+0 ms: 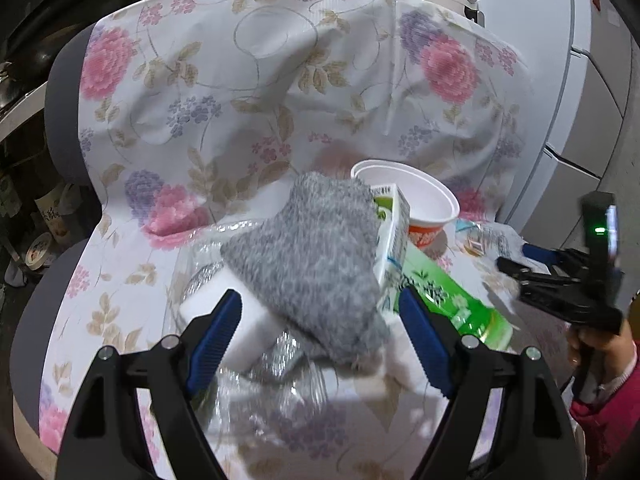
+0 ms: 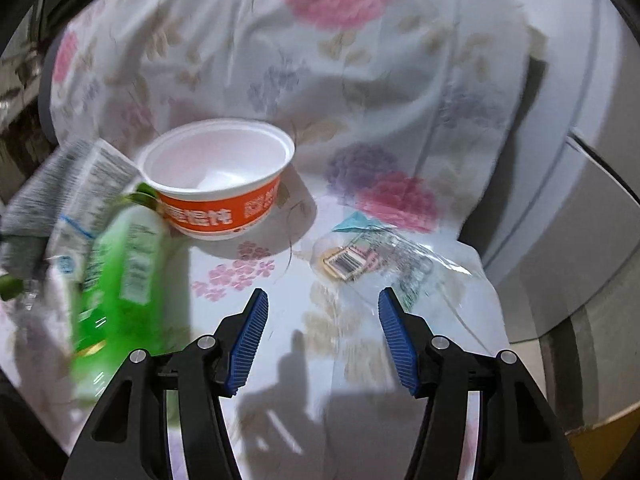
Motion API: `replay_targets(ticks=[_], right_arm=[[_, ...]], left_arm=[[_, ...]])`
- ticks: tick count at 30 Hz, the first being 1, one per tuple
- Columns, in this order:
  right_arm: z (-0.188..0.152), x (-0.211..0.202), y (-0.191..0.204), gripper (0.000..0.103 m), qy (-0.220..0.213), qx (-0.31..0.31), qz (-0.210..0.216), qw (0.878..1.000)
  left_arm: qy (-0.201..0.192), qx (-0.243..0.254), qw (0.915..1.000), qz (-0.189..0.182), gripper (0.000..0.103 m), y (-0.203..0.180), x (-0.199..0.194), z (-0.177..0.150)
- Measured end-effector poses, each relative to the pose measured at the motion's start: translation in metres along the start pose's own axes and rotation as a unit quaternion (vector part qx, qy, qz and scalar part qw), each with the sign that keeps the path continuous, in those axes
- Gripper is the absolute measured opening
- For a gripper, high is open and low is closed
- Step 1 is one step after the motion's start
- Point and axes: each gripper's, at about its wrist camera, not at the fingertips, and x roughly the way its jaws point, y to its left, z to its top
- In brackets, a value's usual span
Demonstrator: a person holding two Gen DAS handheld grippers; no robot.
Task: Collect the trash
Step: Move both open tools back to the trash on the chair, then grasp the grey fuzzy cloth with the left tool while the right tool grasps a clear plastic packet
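Flowered cloth covers the chair seat and back that fill both of my views, with a grey cabinet off to the right and cluttered shelves in the dark at far left.

My left gripper is spread wide and grips nothing. Between its blue pads sit a grey sock, a white block under the sock's near left edge, and crinkled clear plastic lying on the cloth beneath both. Just to the right of the sock a milk carton stands tilted, touching it, and a green bottle lies on its side next to the carton, its end pointing toward me. Behind them an empty white noodle bowl with an orange band stands upright on the seat.

My right gripper is also wide open and empty, hovering over bare cloth. In its view the bowl is far left of center, with the bottle and carton blurred at the left edge. A clear wrapper with a barcode label lies flat on the seat just beyond the gripper's right pad, well apart from the bowl. From the left camera I see the right gripper at the right edge, with the wrapper partly visible beside it.
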Motion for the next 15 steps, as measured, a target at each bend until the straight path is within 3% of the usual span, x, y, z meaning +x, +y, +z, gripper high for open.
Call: replay_targets(ticks=[6, 11, 15], right_arm=[[0.015, 0.045, 0.004, 0.054, 0.031, -0.032, -0.011, 0.999], [0.02, 0.067, 0.007, 0.039, 0.049, -0.045, -0.031, 0.997], [0.021, 0.068, 0.011, 0.016, 0.051, -0.06, -0.033, 0.996]], left_arm=[[-0.002, -0.002, 1.0, 0.004, 0.079, 0.002, 0.012, 0.009], [0.002, -0.008, 1.0, 0.005, 0.079, 0.006, 0.019, 0.009], [0.007, -0.013, 0.9999, 0.005, 0.079, 0.01, 0.019, 0.007]])
